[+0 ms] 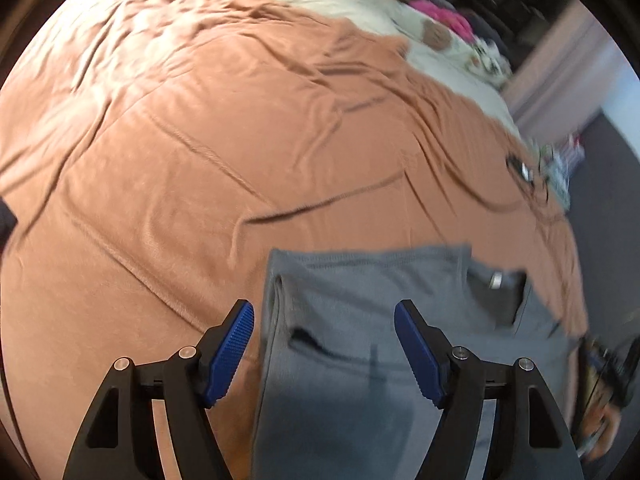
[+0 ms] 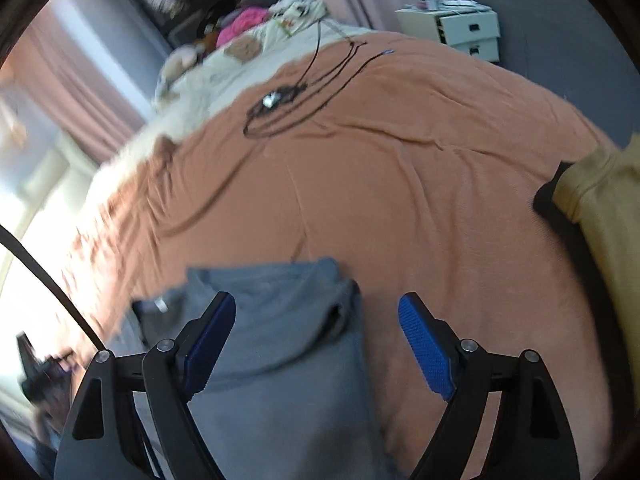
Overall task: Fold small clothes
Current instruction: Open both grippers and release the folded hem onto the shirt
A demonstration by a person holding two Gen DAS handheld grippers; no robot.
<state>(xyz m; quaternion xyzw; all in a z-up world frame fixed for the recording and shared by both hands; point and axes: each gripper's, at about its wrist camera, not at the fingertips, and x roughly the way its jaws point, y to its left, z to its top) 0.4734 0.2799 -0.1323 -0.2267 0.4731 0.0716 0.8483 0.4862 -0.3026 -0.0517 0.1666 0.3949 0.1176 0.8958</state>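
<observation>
Between the blue pads of the left tongs (image 1: 324, 354) lies the left edge of a folded grey garment (image 1: 360, 320), yet the pads stand wide apart and press on nothing. Over on the other side, the right tongs (image 2: 316, 346) are spread just as wide above the garment's right edge (image 2: 280, 340), with its rolled fold showing between the fingers and neither pad touching cloth. That grey garment rests flat on a bed covered by a rumpled orange blanket (image 1: 200, 140), close to the near edge; a dark opening with a small label shows at its upper corner. Farther up the blanket lies a loose coil of black cable (image 2: 288, 108). Beyond it the bedding turns cream (image 2: 192, 96), with a pink heap (image 2: 244, 20) near the headboard end. A yellow sleeve (image 2: 600, 208) enters at the right, and a white drawer unit (image 2: 460, 28) stands past the bed.
</observation>
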